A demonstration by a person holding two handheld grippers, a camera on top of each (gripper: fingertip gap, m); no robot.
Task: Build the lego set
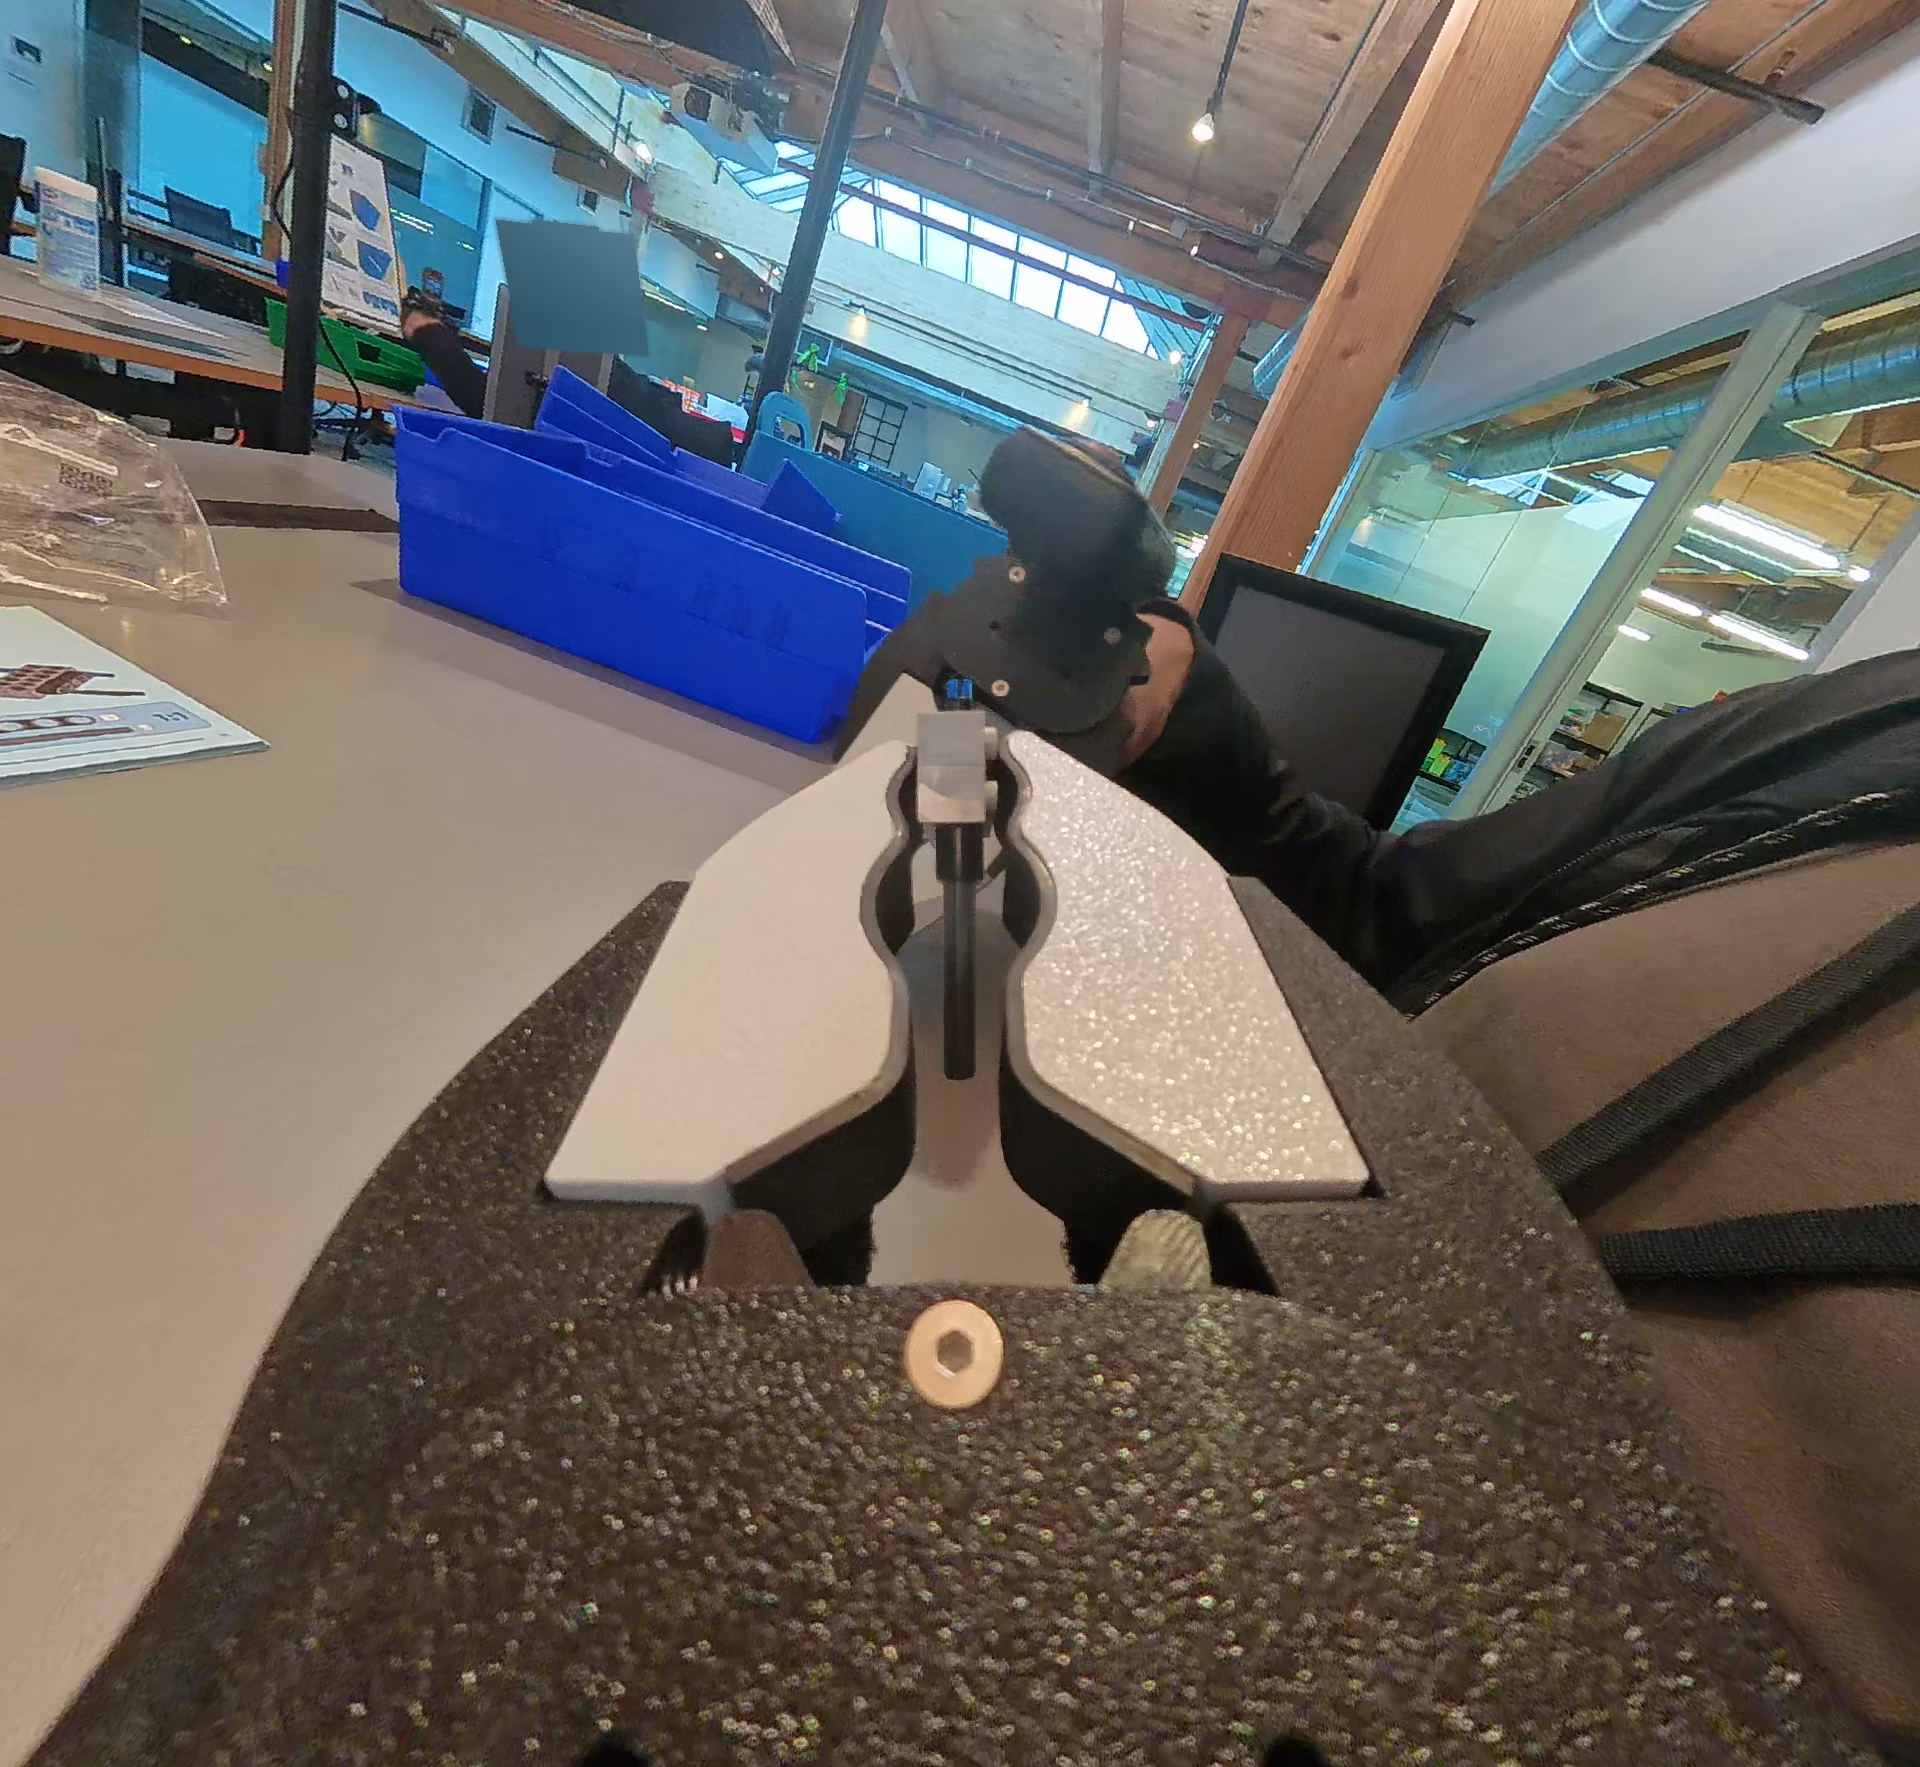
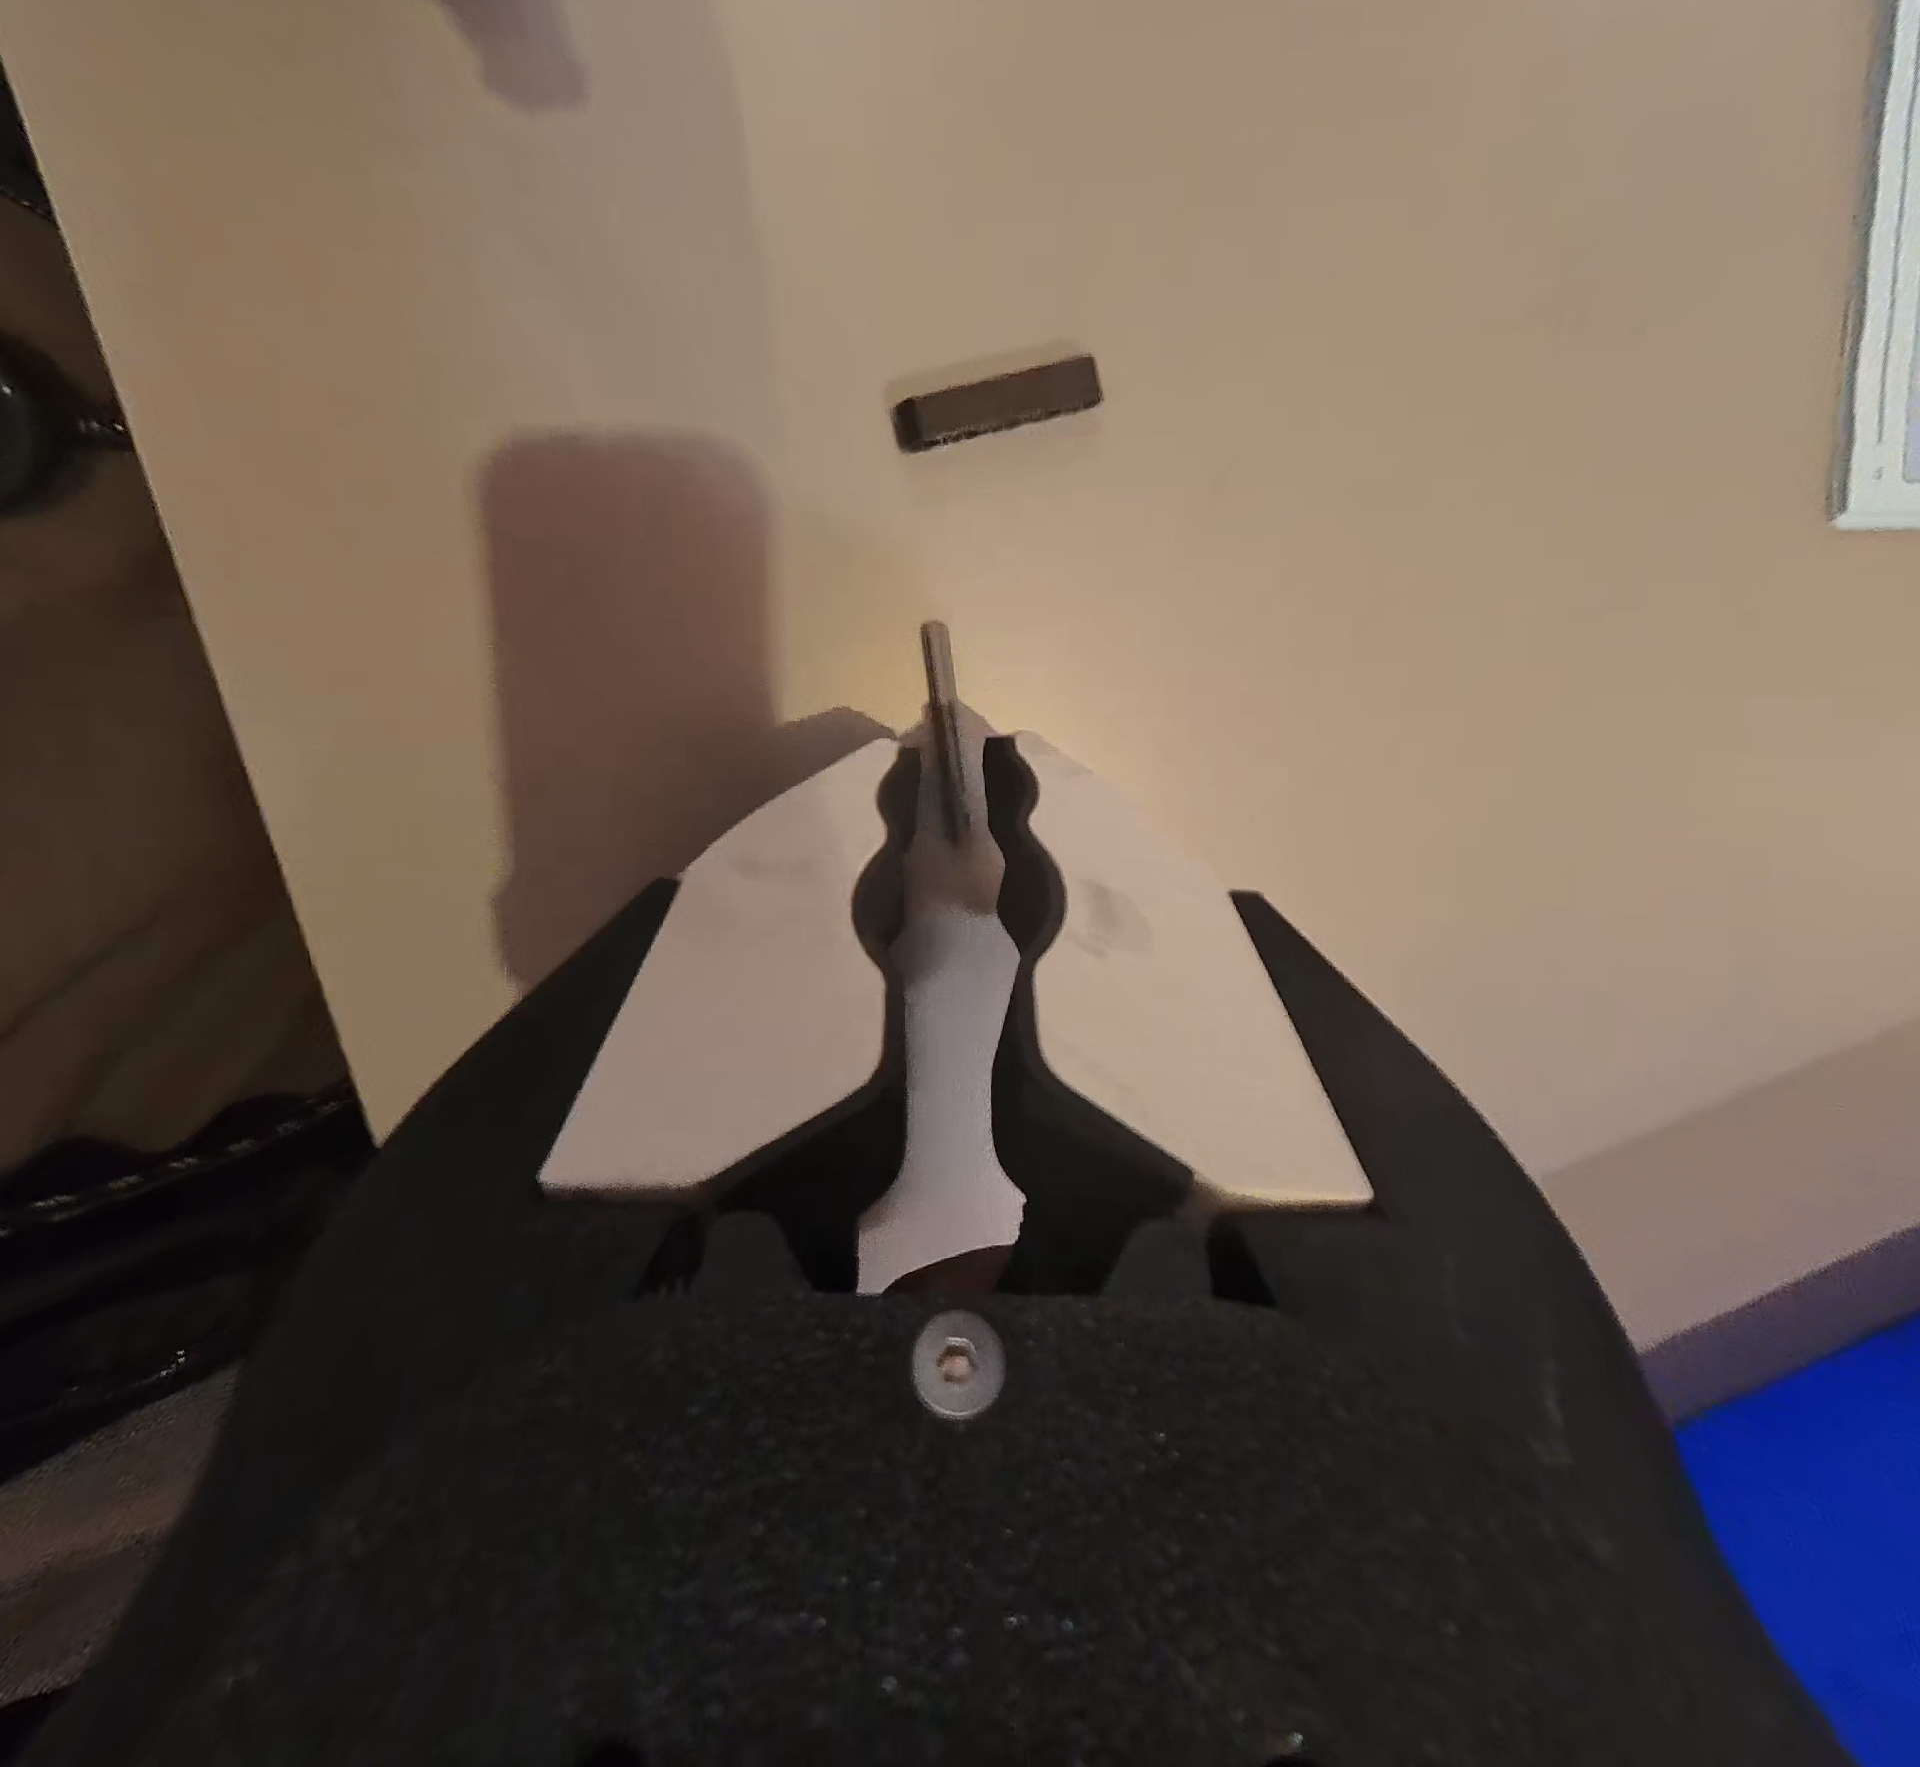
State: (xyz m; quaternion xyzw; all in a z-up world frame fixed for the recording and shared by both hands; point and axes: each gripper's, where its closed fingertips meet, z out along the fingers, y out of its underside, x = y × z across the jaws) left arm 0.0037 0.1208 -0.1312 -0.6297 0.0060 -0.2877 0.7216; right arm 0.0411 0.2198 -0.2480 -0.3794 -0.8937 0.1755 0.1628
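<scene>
Between the tips of the left tongs (image 1: 951, 782): a small grey block (image 1: 948, 777) with a thin black rod (image 1: 956, 969) running back from it along the gap. Both fingers (image 1: 1132, 928) close on the block's sides; grasp looks firm. Left tongs sit low over the grey table (image 1: 343, 938), pointing across it.

Right tongs (image 2: 948, 761) point down at the table. A thin dark grey pin (image 2: 943, 730) stands between the tips. It leans against the left finger (image 2: 769, 969), and a dark gap shows on its right side, so the tongs are released, not clamping. Beyond the tips a short black bar (image 2: 994, 401) lies flat on the table, well apart from the pin.

In the left view the right tongs appear just past the block, tilted downward, held by a hand (image 1: 1153, 689) in a black sleeve (image 1: 1278, 782).

Further out: blue bins (image 1: 623, 564), stacked or nested, contents not visible. To the left, a printed sheet (image 1: 94, 709) and a clear plastic bag (image 1: 83, 502).
</scene>
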